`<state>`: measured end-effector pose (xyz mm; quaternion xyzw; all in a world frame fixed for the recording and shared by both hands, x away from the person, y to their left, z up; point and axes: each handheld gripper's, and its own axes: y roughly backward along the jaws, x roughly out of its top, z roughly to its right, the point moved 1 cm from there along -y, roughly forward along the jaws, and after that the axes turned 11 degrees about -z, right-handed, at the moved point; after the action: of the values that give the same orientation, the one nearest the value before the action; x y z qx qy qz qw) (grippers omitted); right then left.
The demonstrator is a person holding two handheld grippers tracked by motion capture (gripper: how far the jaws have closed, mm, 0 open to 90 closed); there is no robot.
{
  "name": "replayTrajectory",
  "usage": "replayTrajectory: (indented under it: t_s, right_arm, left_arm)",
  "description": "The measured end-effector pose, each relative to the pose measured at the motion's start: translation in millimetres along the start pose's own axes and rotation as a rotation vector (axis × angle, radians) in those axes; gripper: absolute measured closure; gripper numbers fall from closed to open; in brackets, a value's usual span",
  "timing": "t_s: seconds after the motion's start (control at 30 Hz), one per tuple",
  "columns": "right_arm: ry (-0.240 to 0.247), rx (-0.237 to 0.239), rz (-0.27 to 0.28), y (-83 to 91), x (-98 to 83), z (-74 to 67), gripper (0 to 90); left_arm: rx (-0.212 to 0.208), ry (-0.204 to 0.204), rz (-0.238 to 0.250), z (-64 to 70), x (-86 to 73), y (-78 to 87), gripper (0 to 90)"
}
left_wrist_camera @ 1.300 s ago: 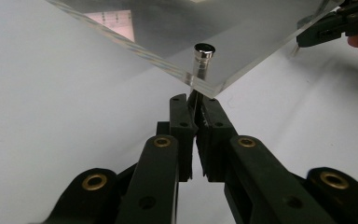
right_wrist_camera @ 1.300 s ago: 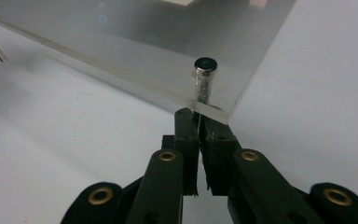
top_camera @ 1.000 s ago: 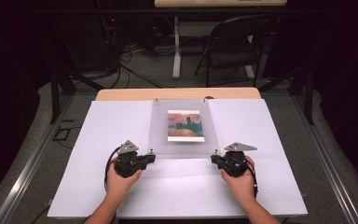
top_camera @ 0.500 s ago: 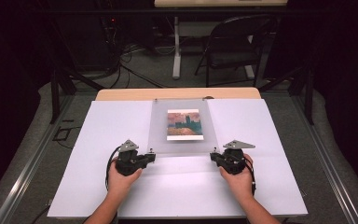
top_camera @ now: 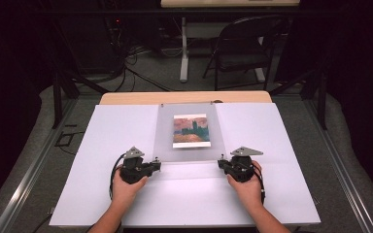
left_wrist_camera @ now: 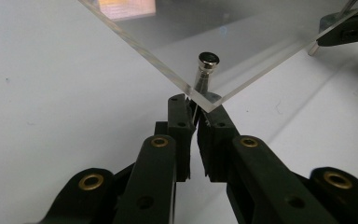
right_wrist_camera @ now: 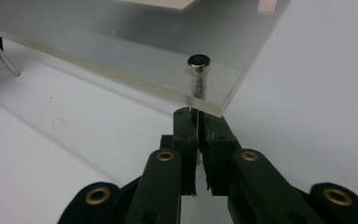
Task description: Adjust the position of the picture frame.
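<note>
The clear acrylic sheet [top_camera: 187,132] lay flat on the bench [top_camera: 102,194], long axis running away from the person. The left gripper [top_camera: 156,165] and right gripper [top_camera: 220,164], fingers closed, each pinched a near-corner metal post [left_wrist_camera: 206,70].

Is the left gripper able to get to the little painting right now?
Probably not. The left gripper sits shut at the clear sheet's near corner, and the painting lies under that sheet, which covers it.
</note>
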<state>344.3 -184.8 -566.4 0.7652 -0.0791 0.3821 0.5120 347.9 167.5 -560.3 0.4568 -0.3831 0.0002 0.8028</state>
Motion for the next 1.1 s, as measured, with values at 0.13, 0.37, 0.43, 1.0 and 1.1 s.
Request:
replayTrajectory:
  t_s: [0.13,0.37,0.43,1.0,1.1]
  right_arm:
    - [0.002,0.002,0.008,-0.8,-0.4,-1.2,85.1]
    - [-0.001,-0.003,0.010,-0.7,-1.6,-2.3,85.2]
    - [0.002,0.000,0.010,-0.7,-1.7,-3.8,85.2]
    - [0.018,0.009,0.001,10.2,-8.2,-4.6,63.0]
    - [0.019,0.007,0.011,19.1,-8.8,-5.8,53.5]
  left_arm:
    - [-0.004,0.009,0.005,-1.4,-0.8,1.5,83.4]
    - [-0.004,0.012,0.013,-2.2,-1.6,2.5,83.3]
    - [0.000,0.015,0.013,-2.8,-1.9,3.4,83.3]
    - [0.014,0.009,0.071,3.2,-7.0,13.1,62.3]
    - [0.032,-0.022,0.060,8.7,-9.2,16.6,52.6]
